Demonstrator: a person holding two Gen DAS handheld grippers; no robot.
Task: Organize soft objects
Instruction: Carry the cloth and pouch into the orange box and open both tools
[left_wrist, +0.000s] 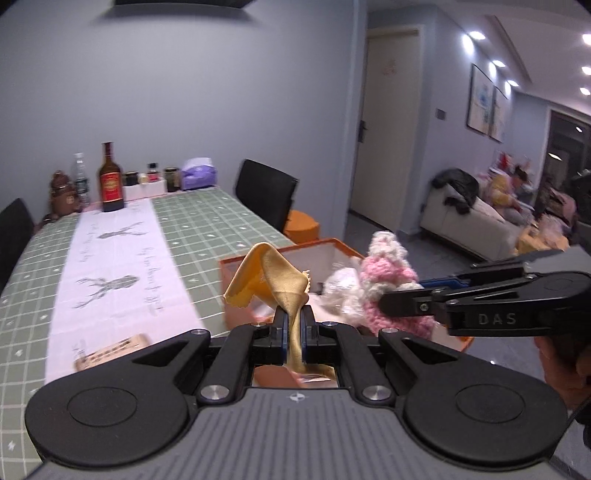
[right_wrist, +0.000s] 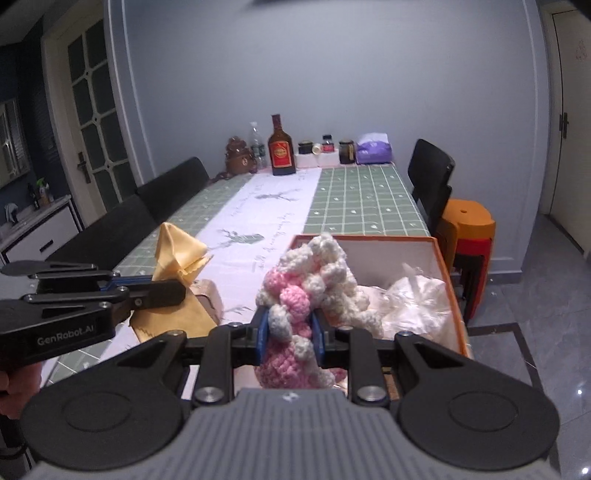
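Left wrist view: the left tool (left_wrist: 293, 325) was closed almost fully on a gold satin cloth (left_wrist: 275, 280), which rose in a loose fold above its tips and hung through below them. The cloth was held in the air just short of the orange box's (left_wrist: 258, 258) near-left corner, over the desk (left_wrist: 207, 221). Right wrist view: the right tool (right_wrist: 290, 328) was clamped, its jaws part-way apart, around a pink-and-white crocheted piece (right_wrist: 295, 295) held just over the near edge of the same box (right_wrist: 441, 266). Inside the box lay a white plastic bag (right_wrist: 417, 299) against its right wall. The step in hand appeared to be the carry of two soft items to the box. The next move would call for bringing each tool over the box's open interior, lowering it, then parting the jaws so that the item drops inside without catching on the rim. The limp cloth might trail over the box's wall.
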